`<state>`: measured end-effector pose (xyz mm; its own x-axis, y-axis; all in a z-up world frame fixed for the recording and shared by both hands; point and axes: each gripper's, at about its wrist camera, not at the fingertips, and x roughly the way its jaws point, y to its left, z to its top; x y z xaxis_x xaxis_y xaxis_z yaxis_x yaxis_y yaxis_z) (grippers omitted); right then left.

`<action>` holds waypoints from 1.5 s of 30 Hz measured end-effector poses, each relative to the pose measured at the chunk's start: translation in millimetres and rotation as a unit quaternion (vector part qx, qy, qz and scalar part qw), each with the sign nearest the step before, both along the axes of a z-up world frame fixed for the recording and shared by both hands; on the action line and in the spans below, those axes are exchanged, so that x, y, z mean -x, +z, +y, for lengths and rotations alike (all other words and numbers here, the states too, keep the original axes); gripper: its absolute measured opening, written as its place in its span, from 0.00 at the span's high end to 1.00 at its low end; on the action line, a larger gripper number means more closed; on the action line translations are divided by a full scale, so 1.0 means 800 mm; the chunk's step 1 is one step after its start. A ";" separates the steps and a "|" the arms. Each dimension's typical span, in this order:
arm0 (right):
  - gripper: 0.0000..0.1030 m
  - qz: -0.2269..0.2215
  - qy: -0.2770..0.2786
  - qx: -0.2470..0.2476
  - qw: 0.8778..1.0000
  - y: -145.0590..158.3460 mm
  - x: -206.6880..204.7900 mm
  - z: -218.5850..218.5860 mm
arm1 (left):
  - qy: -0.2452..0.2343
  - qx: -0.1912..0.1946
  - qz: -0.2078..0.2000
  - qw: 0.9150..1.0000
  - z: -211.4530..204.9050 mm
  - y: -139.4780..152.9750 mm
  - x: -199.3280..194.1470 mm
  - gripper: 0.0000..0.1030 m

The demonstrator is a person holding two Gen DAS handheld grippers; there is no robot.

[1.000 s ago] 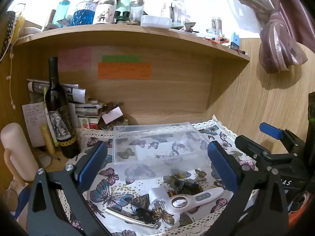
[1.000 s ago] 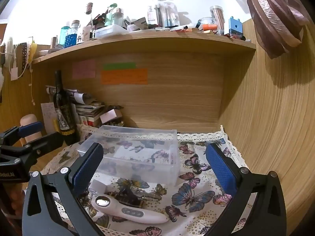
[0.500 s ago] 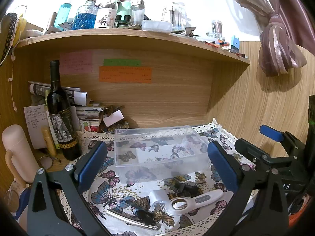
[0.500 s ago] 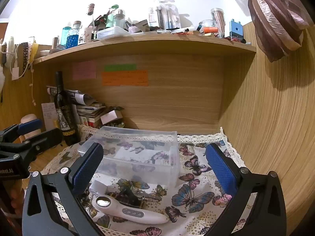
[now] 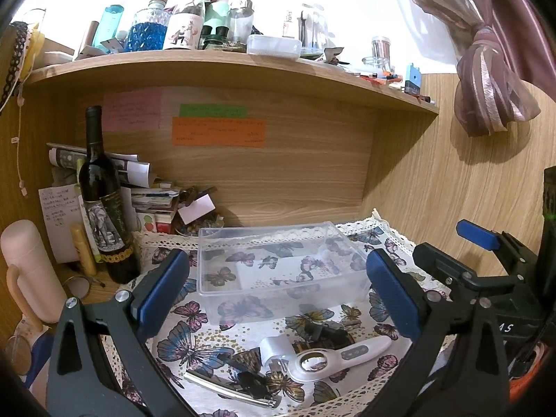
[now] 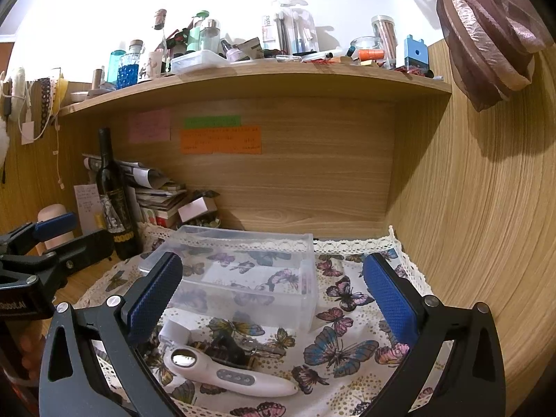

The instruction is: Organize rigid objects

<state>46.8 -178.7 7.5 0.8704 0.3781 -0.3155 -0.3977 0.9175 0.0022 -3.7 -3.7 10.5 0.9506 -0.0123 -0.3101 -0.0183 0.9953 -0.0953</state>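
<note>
**Left wrist view: both claws spread wide above the clutter**

Left wrist view has the left claw [image 5: 278,288] with its blue pads far apart and nothing between them, hovering over the butterfly-print cloth [image 5: 194,347] that covers the worktop. A clear plastic bin [image 5: 278,271] sits on the cloth, in the middle of the gap between the pads, with nothing in it. Nearer the camera lie a white handheld device with a round lens [image 5: 323,358], a small white cylinder [image 5: 274,347] touching it on the left, a dark bunch of keys [image 5: 326,333] just beyond it, and a metal clip [image 5: 226,387] at the near edge. A wine bottle [image 5: 104,208] stands upright to the far left, off the cloth.

Right wrist view shows the right claw [image 6: 274,292] equally wide open and holding nothing. The bin [image 6: 243,274] lies ahead of it, slightly left, and the white device [image 6: 226,371] rests near the left pad with the keys [image 6: 232,347] against it. The left claw [image 6: 52,239] appears at the left edge.
</note>
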 end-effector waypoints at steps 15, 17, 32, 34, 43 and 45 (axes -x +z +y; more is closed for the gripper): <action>0.00 0.003 0.003 0.002 1.000 -0.002 -0.002 0.000 | -0.003 0.001 0.000 1.000 -0.002 -0.002 0.000 0.00; 0.00 0.003 0.004 0.003 1.000 -0.003 -0.002 0.000 | -0.003 0.001 0.000 1.000 -0.003 -0.002 0.000 0.00; 0.00 0.003 0.005 0.000 1.000 -0.004 -0.002 0.000 | -0.003 0.001 0.000 1.000 -0.003 -0.002 0.000 0.00; 0.00 0.002 0.005 -0.002 1.000 -0.004 -0.001 0.000 | -0.003 0.001 -0.001 1.000 -0.003 -0.002 0.000 0.00; 0.00 0.005 0.003 -0.006 1.000 -0.004 -0.002 -0.002 | -0.004 0.001 0.000 1.000 -0.003 -0.002 -0.001 0.00; 0.00 0.008 0.008 -0.011 1.000 -0.005 -0.004 -0.004 | -0.007 0.004 0.003 1.000 -0.003 -0.003 -0.002 0.00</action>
<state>49.9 -181.5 3.6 0.8592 0.3993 -0.3199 -0.4124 0.9105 0.0289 -2.5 -5.8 8.4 0.9483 -0.0291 -0.3161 -0.0040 0.9946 -0.1036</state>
